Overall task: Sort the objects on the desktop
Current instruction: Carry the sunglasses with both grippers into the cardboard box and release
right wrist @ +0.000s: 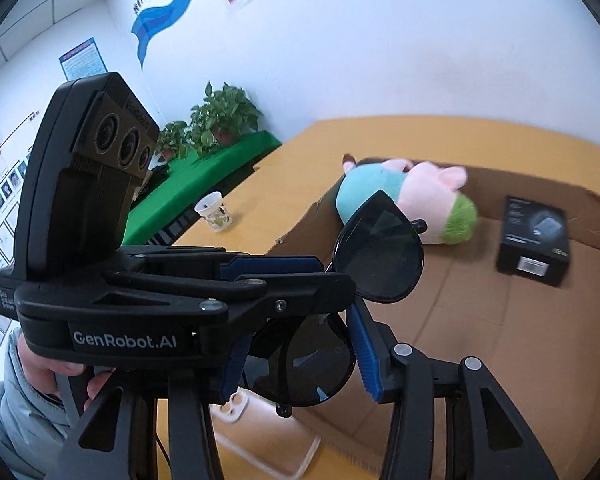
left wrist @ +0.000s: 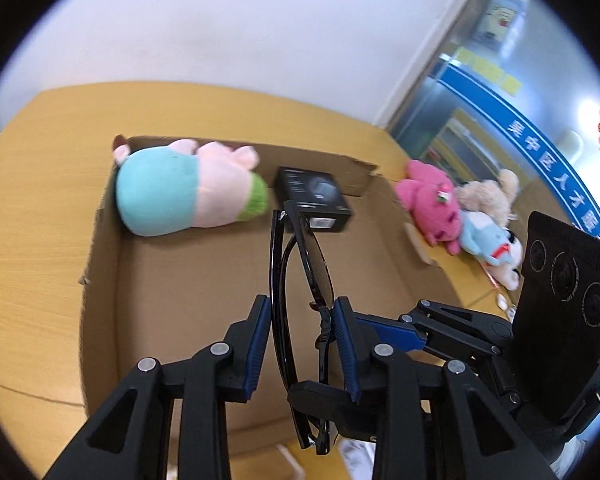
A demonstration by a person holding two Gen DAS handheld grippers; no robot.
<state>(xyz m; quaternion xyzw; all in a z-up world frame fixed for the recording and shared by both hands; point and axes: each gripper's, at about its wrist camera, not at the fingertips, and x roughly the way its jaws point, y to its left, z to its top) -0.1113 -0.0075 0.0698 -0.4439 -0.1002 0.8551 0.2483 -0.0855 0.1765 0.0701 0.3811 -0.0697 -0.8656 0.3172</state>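
Black sunglasses (left wrist: pixel 316 264) hang folded over an open cardboard box (left wrist: pixel 204 280). My left gripper (left wrist: pixel 301 312) is shut on them, its blue pads pressing the temple and the frame. From the right wrist view the left gripper (right wrist: pixel 334 276) reaches in from the left, one dark lens (right wrist: pixel 380 256) sticking out past it. The other lens fills the gap of my right gripper (right wrist: pixel 300 344), rim against both pads. Inside the box lie a pastel plush pig (left wrist: pixel 172 192) and a small black carton (left wrist: pixel 316 196).
Pink, beige and blue plush toys (left wrist: pixel 460 216) lie on the yellow table right of the box. A paper cup (right wrist: pixel 216 212) stands left of the box, a clear phone case (right wrist: pixel 260 432) lies near the front. Potted plants (right wrist: pixel 220 120) sit on a green-covered table behind.
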